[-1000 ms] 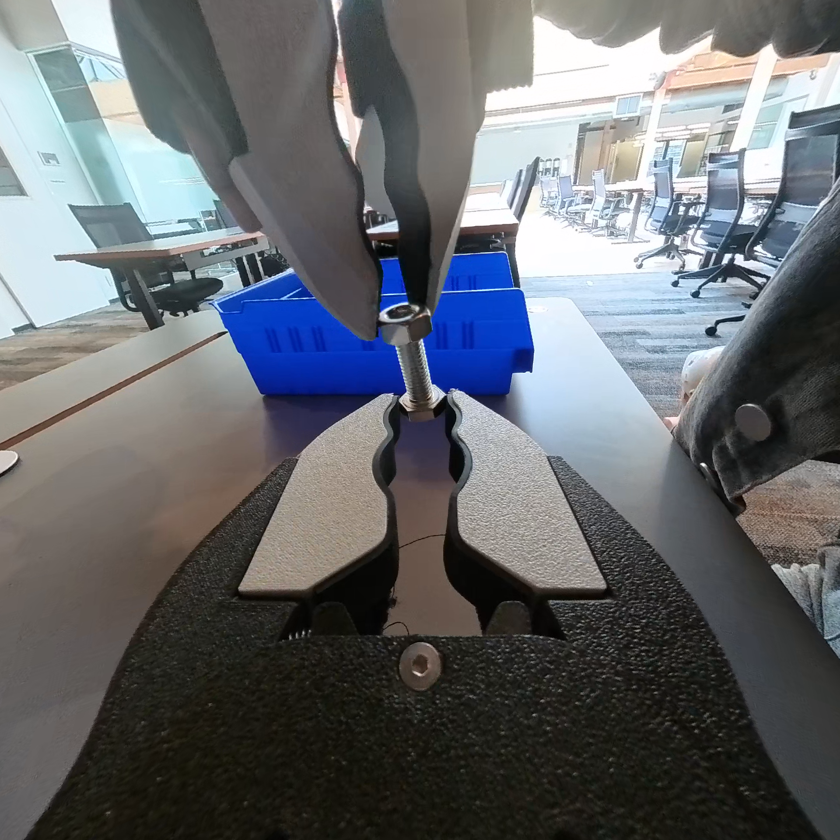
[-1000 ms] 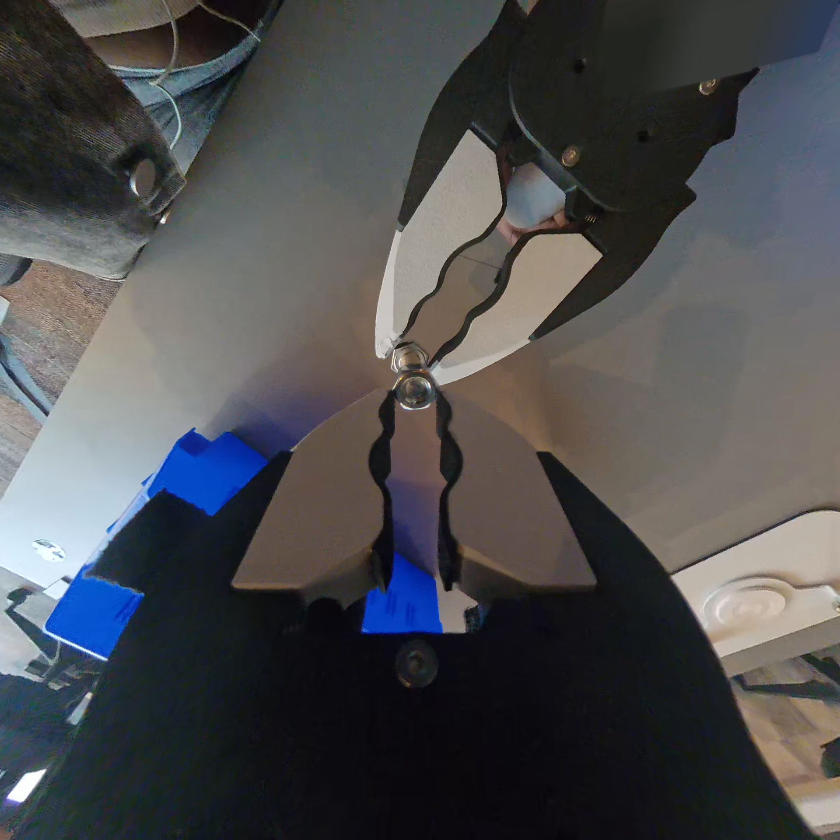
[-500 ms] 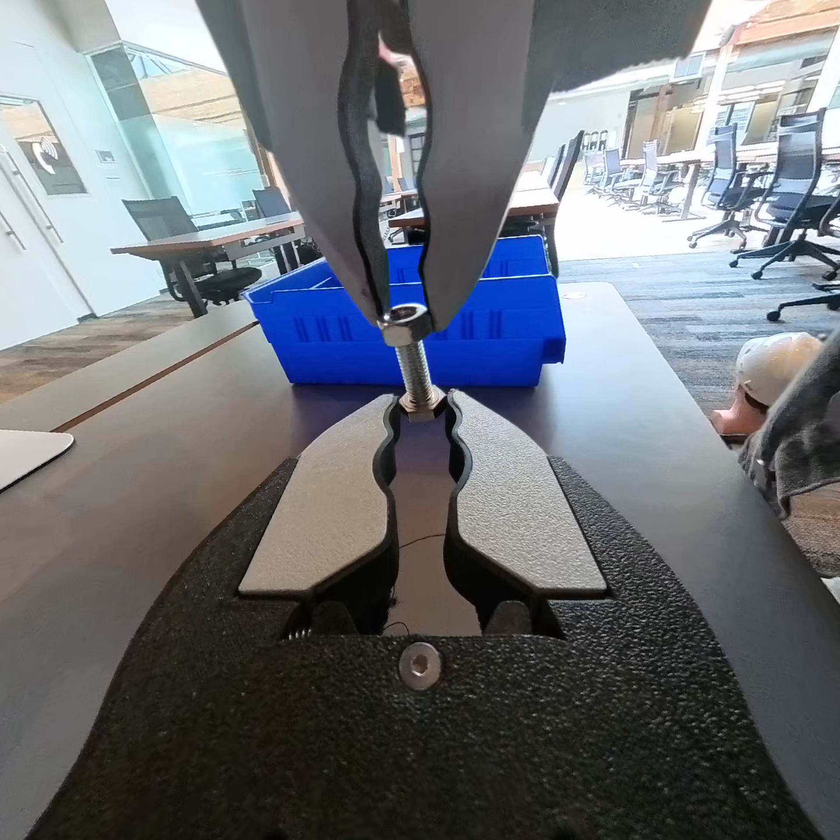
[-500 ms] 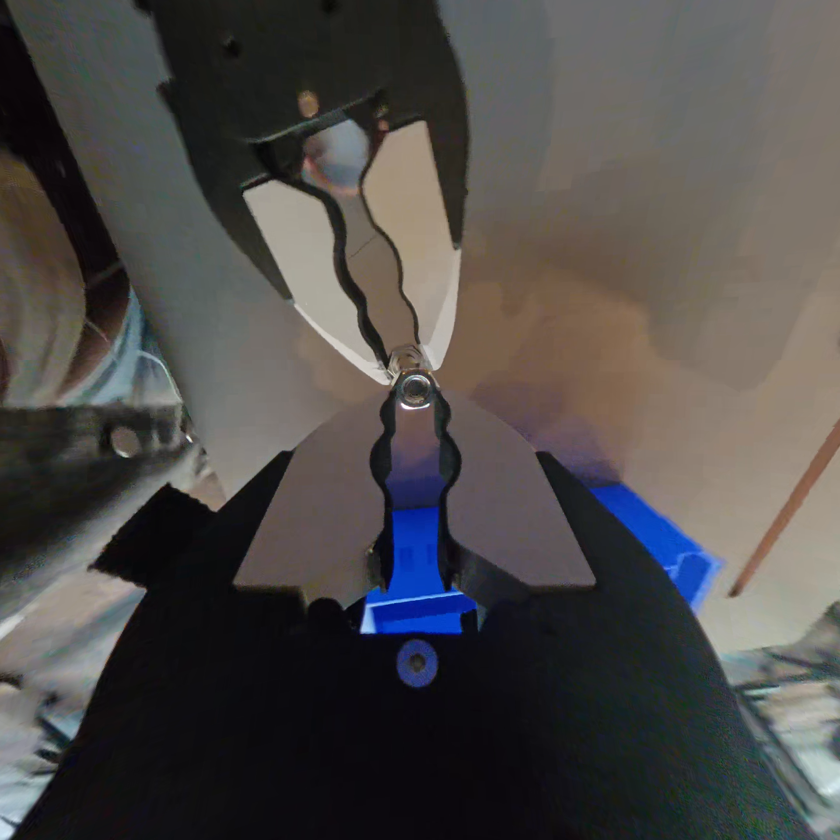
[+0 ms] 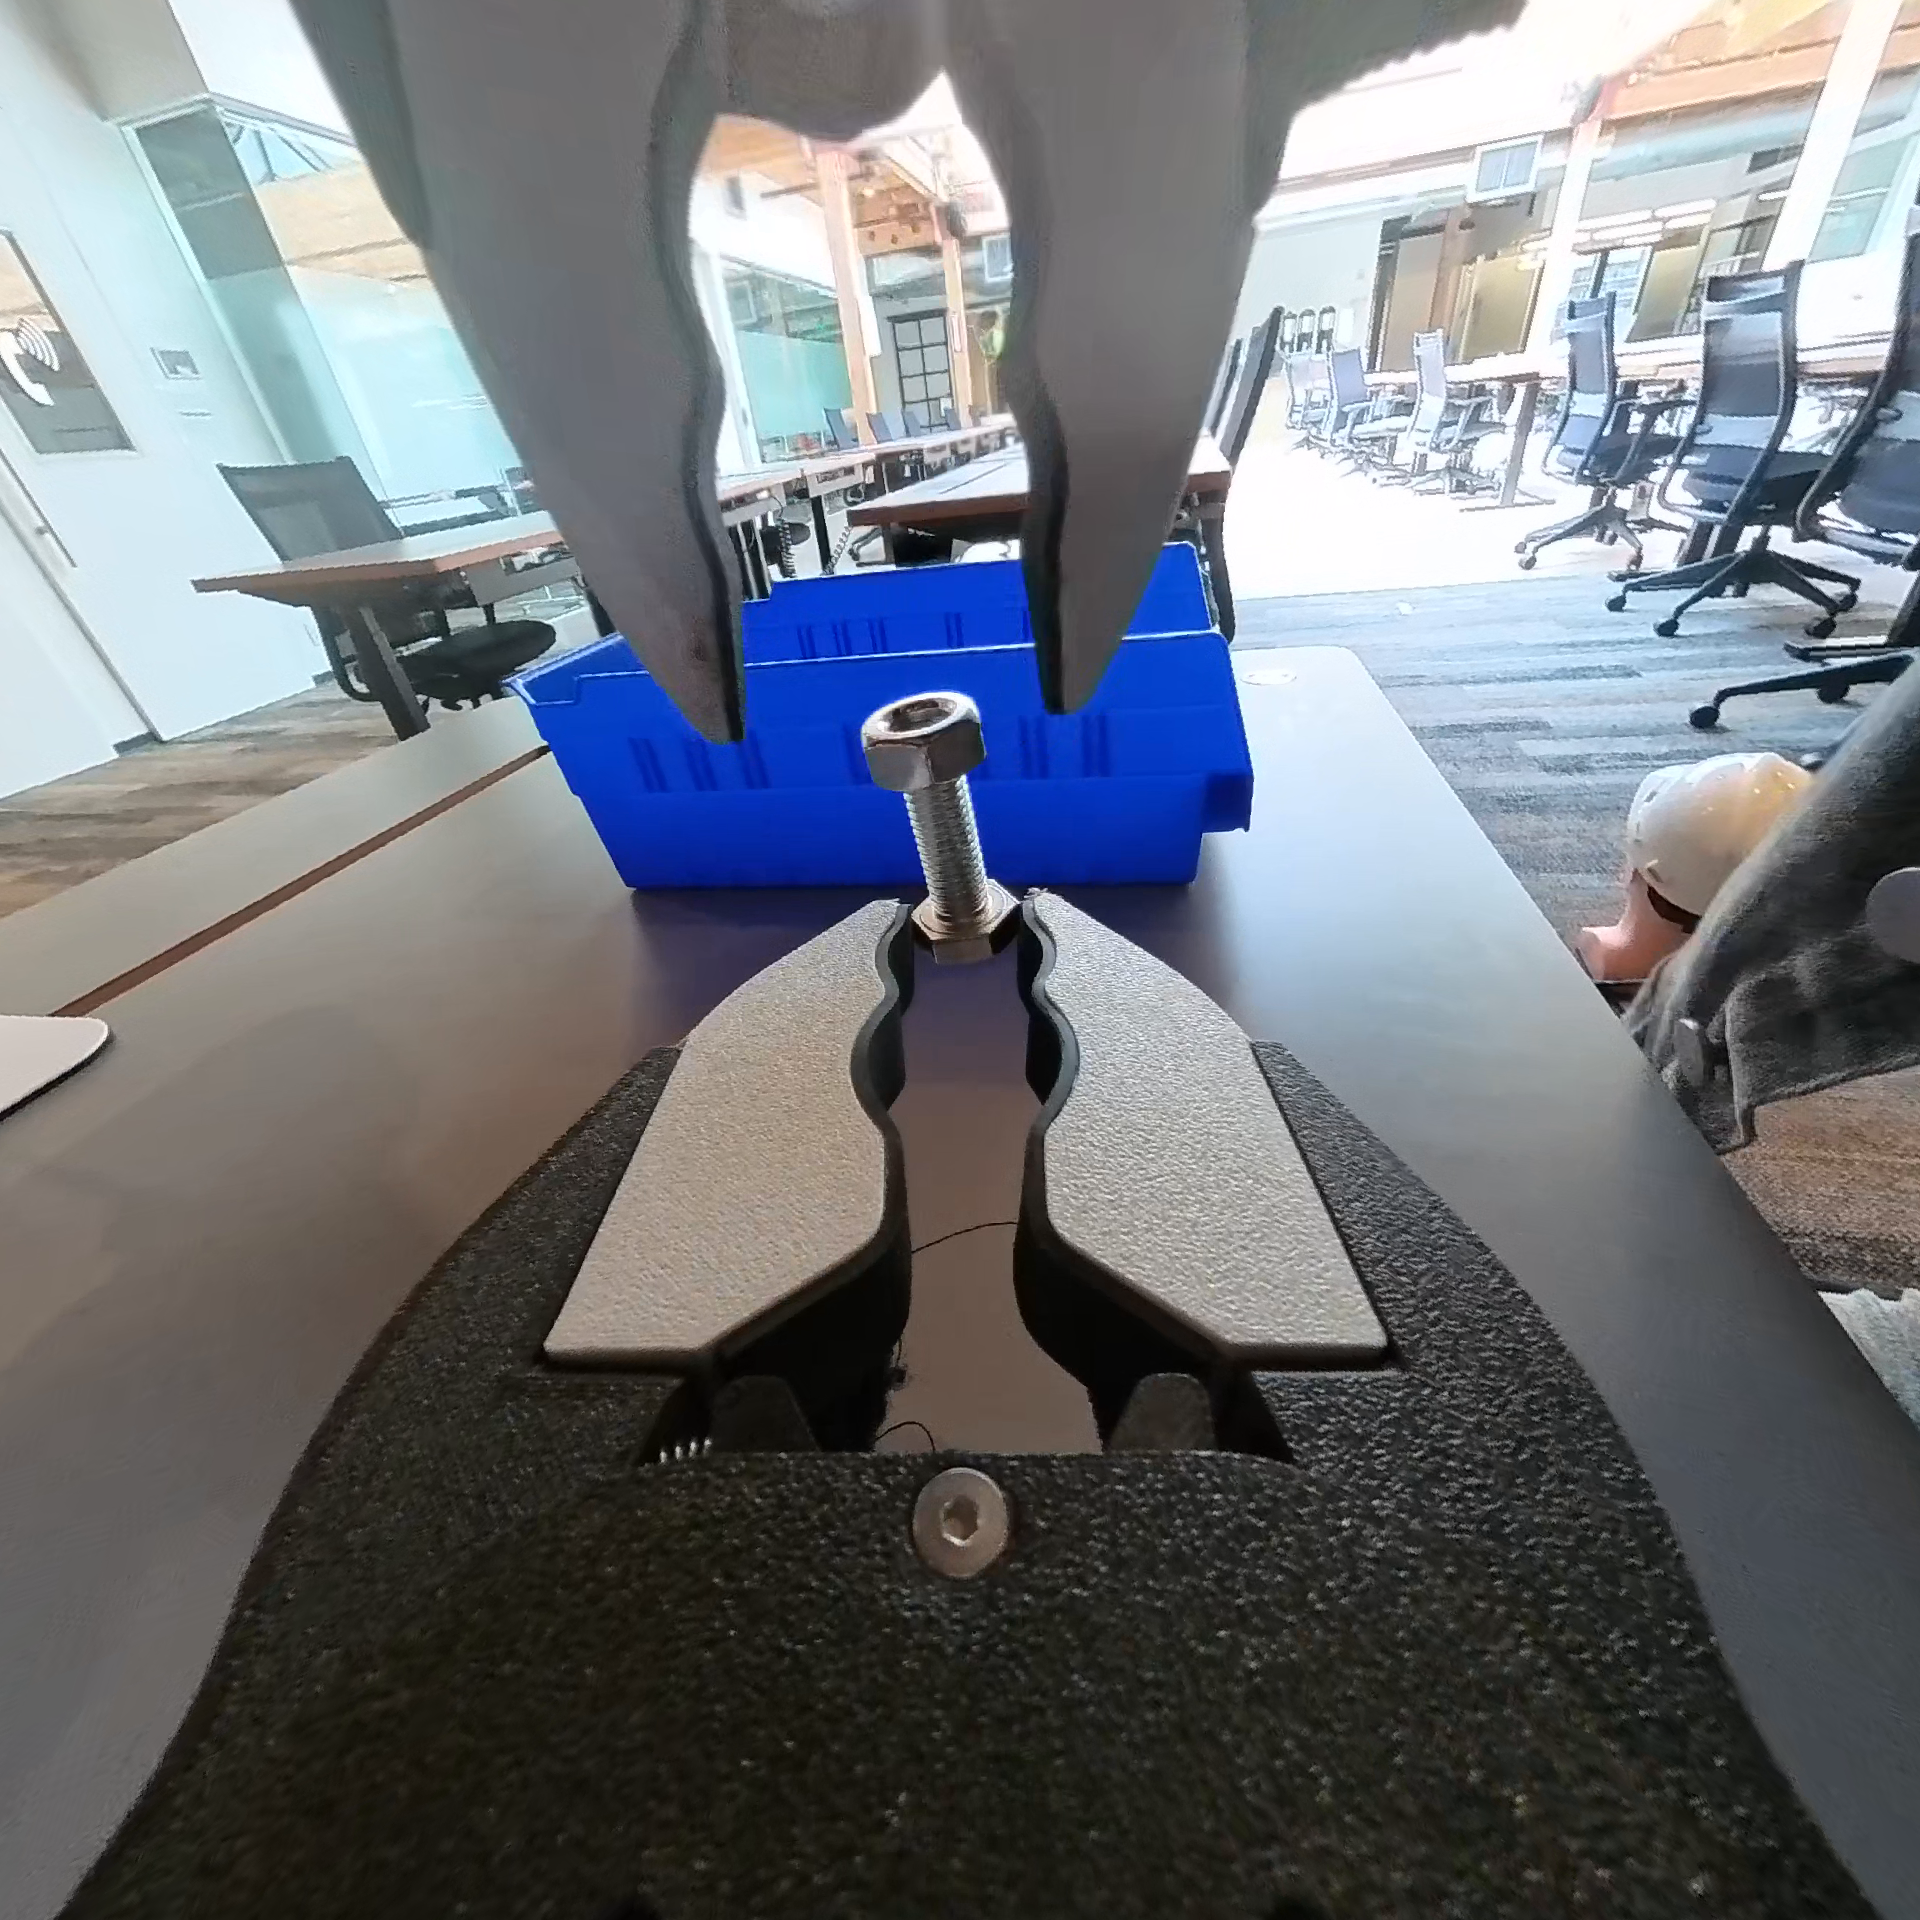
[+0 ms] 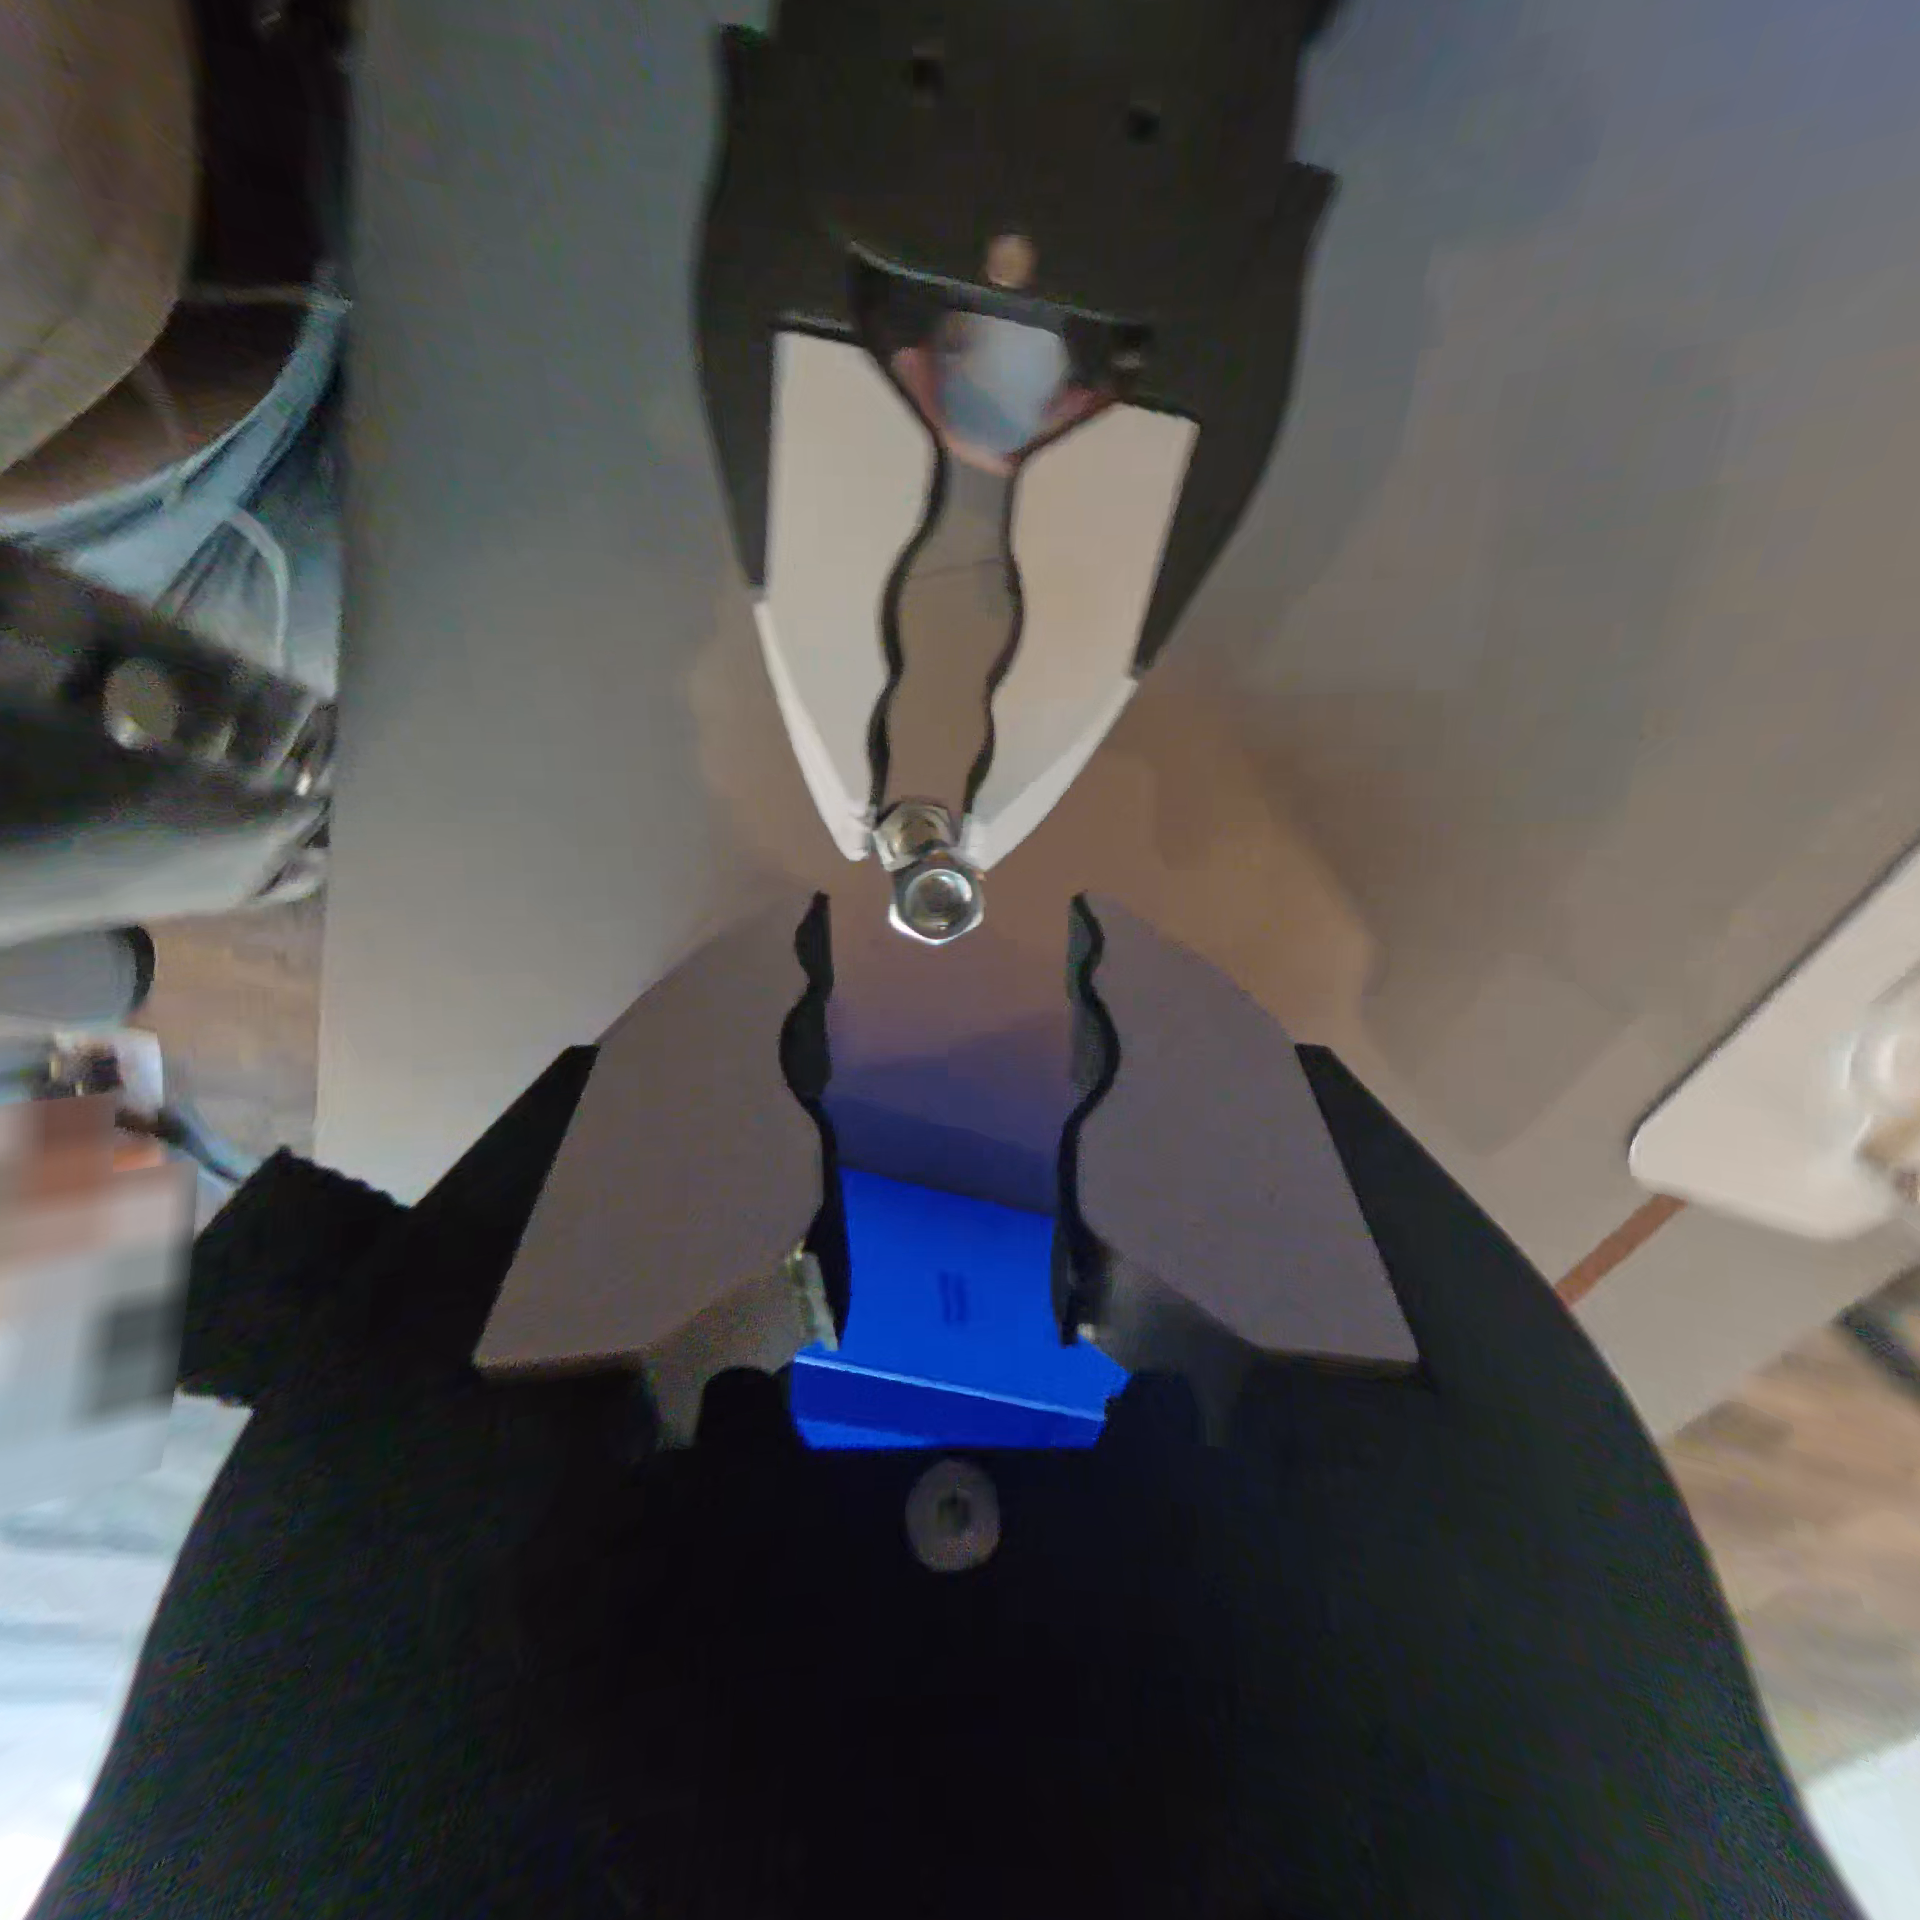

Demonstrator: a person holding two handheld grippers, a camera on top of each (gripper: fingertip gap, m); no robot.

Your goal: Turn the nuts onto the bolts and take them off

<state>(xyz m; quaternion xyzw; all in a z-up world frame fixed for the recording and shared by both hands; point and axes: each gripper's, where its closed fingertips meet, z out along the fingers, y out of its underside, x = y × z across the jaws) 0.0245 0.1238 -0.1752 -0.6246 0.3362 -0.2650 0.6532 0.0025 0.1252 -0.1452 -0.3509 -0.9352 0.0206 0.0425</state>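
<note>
Two grippers here, and yours on the right (image 5: 891, 717) just let go: half a second back its tips were pinching the nut (image 5: 923, 742), now they're spread wide either side of it. The nut sits at the tip of the bolt (image 5: 948, 854), which stands upright, head clamped in your left gripper (image 5: 961, 935). Looks like a regrip between turns. The right one hangs straight down over the bolt.

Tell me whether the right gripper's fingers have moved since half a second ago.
Yes. The right gripper was shut on the nut atop the bolt; now its fingers stand apart, either side of the nut.
</note>
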